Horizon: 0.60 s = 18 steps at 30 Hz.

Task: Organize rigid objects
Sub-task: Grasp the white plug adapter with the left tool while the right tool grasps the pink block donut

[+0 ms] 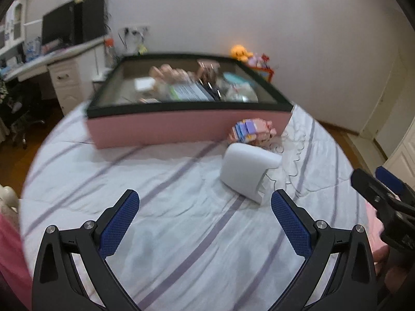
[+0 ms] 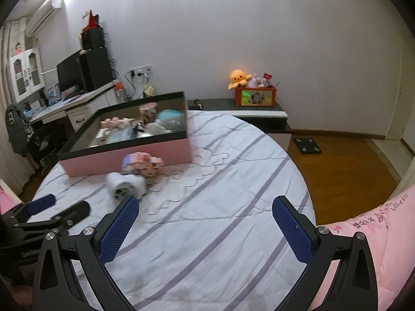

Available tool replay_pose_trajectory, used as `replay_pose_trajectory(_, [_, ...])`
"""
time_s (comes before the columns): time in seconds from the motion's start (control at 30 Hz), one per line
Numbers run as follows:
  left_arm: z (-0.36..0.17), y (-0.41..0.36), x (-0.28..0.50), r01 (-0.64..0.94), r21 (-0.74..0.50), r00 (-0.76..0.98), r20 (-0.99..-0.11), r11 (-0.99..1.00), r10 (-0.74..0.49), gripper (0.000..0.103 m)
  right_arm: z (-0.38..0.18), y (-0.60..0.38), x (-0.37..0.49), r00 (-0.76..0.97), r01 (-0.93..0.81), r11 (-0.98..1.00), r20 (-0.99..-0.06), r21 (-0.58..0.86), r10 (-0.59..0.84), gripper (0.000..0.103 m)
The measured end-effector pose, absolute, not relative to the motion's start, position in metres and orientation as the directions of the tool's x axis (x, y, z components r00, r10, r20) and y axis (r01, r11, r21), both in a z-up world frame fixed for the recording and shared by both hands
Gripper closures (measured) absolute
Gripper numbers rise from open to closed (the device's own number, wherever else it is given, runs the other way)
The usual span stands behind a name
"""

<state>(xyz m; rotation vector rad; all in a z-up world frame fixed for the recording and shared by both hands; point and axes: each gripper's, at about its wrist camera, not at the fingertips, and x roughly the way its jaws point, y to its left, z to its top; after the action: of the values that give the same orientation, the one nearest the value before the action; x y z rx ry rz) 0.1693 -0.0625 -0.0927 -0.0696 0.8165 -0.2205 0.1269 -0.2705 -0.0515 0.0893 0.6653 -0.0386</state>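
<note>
A large pink box with a dark rim (image 1: 166,127) (image 2: 145,155) stands on the round bed and holds several toys and small items. In front of it lie a pastel toy box (image 1: 253,129) (image 2: 142,164) and a white rounded device (image 1: 249,171) (image 2: 124,185) on its side. My left gripper (image 1: 205,204) is open and empty, just short of the white device, which lies ahead to the right. My right gripper (image 2: 205,210) is open and empty over the striped sheet, with the device off its left finger. Each gripper shows in the other's view (image 1: 381,189) (image 2: 57,210).
The bed's striped sheet (image 2: 220,181) ends at a wooden floor (image 2: 345,168) on the right. A low dark bench (image 2: 259,115) carries a red toy crate (image 2: 255,96). A desk with a monitor (image 2: 70,77) stands at the left. A pink quilt (image 2: 376,233) lies at the right.
</note>
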Motion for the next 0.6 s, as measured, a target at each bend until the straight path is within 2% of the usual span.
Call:
replay_pose_trajectory(0.2, [-0.108,-0.087,0.208,0.205,-0.142,0.615,-0.751,0.968,-0.24,0.0,-0.067,-0.281,0.144,0.76,0.081,0.994,-0.65,0.07,-0.016,0.0])
replay_pose_trajectory(0.23, [-0.108,-0.089,0.213,0.214,-0.149,0.61,-0.752,0.965,-0.251,0.003,-0.07,-0.282,0.146,0.754,0.081,0.994,-0.656,0.069,-0.015,0.0])
replay_pose_trajectory(0.27, [-0.11,-0.09,0.216,0.22,-0.163,0.602,-0.753,0.962,-0.265,0.007,-0.072,-0.282,0.148,0.749,0.081,0.994,-0.662,0.068,-0.015,0.0])
replay_pose_trajectory(0.33, [-0.112,-0.091,0.22,0.246,-0.207,0.575,-0.756,0.947,-0.315,0.027,-0.073,-0.281,0.151,0.745,0.08,0.994,-0.667,0.068,-0.014,0.0])
replay_pose_trajectory(0.37, [-0.111,-0.091,0.218,0.258,-0.213,0.576,-0.749,0.942,-0.327,0.031,-0.073,-0.281,0.152,0.744,0.079,0.995,-0.668,0.068,-0.014,0.0])
replay_pose_trajectory(0.4, [-0.111,-0.09,0.215,0.269,-0.221,0.574,-0.744,0.937,-0.341,0.042,-0.074,-0.28,0.152,0.743,0.078,0.995,-0.669,0.068,-0.013,0.0])
replay_pose_trajectory(0.43, [-0.111,-0.089,0.213,0.277,-0.229,0.568,-0.745,0.933,-0.351,0.048,-0.073,-0.278,0.153,0.742,0.076,0.995,-0.67,0.069,-0.011,0.0])
replay_pose_trajectory(0.47, [-0.111,-0.087,0.21,0.278,-0.234,0.565,-0.744,0.931,-0.356,0.05,-0.072,-0.276,0.154,0.742,0.074,0.995,-0.67,0.07,-0.008,0.0])
replay_pose_trajectory(0.5, [-0.11,-0.083,0.207,0.275,-0.245,0.566,-0.74,0.93,-0.363,0.056,-0.072,-0.274,0.155,0.742,0.069,0.995,-0.671,0.071,-0.003,0.0])
replay_pose_trajectory(0.6, [-0.107,-0.068,0.198,0.252,-0.254,0.583,-0.73,0.934,-0.357,0.056,-0.073,-0.265,0.16,0.737,0.045,0.996,-0.675,0.076,0.019,0.0])
